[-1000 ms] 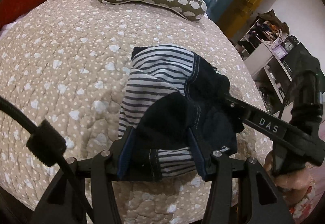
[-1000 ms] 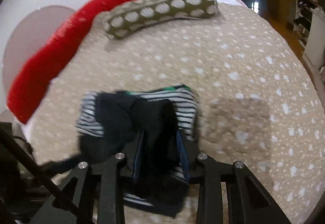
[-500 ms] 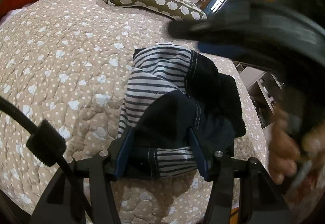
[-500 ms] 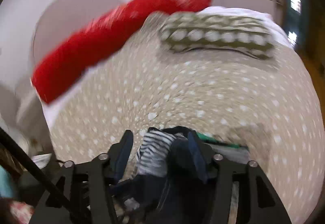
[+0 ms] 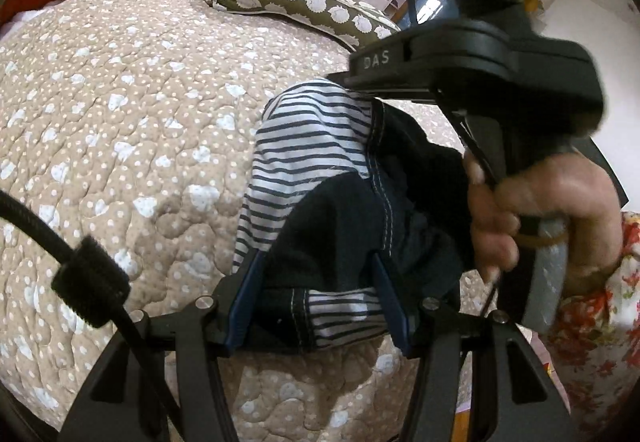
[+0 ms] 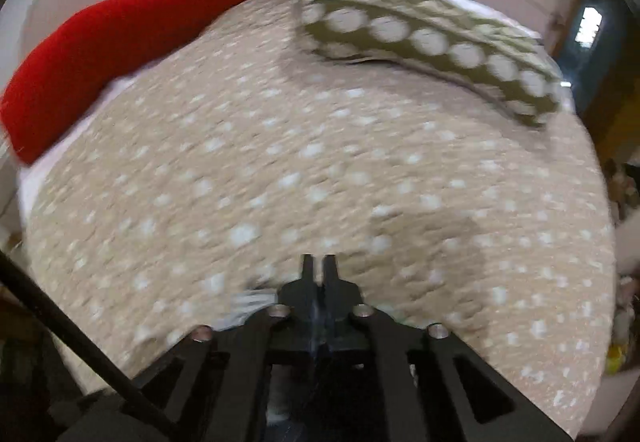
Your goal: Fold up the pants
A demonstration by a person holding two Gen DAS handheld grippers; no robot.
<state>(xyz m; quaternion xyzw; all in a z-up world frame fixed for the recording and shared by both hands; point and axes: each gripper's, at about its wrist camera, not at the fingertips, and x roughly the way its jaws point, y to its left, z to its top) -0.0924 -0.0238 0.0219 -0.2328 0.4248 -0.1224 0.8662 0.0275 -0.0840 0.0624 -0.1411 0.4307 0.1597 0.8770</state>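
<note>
Left gripper (image 5: 318,298): jaws spread, blue pads on either side of the near edge of the pants (image 5: 320,177); cloth sits loosely between them, not pinched.

Right gripper (image 6: 319,266): clenched, tips together with nothing seen between them. In the left view its black body hangs above the far part of the garment, held by the right hand (image 5: 532,217). Whether it touches the cloth cannot be told.

Pants: a dark and striped bundle, bunched, lying near the front edge of the quilt (image 5: 120,101), just ahead of the left gripper. Layers overlap unevenly; a dark flap lies over the striped panel (seam with white stitching runs down the middle).

Pillow (image 5: 304,1): olive, spotted, well beyond the pants at the far side of the bed. Red blanket (image 6: 160,9): along the head of the bed, apart from everything.

Step in hand, as judged: squaring up a compact fold. To do it well, close the left pads on one clean edge only, not the whole wad; bring the right gripper to the matching far corner; lift little, draw the layers flat, and lay edges in line before letting go. Risk: dragging the loose dark flap and undoing the fold.
</note>
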